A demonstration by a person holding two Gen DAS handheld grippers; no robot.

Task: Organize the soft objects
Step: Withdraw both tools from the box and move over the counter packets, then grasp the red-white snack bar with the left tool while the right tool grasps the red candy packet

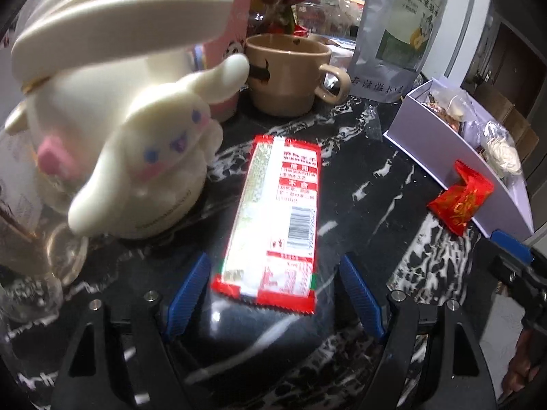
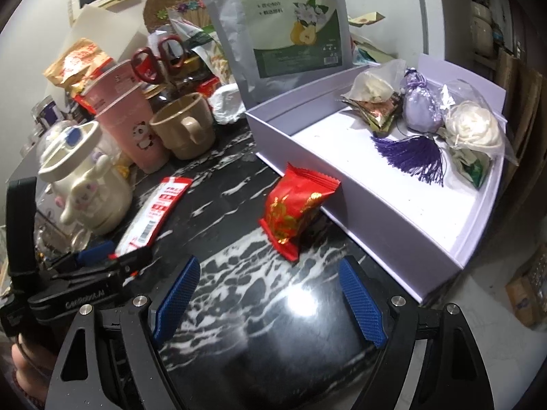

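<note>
Two snack packets wait on the black marble table, and both my tongs are open and hold nothing. The long red-and-white packet lies straight ahead of my left gripper; its near end is already between the blue pads, and its long axis runs away from me. The small red packet leans against the lilac box, ahead of my right gripper but still apart. I think the left is nearer.
</note>
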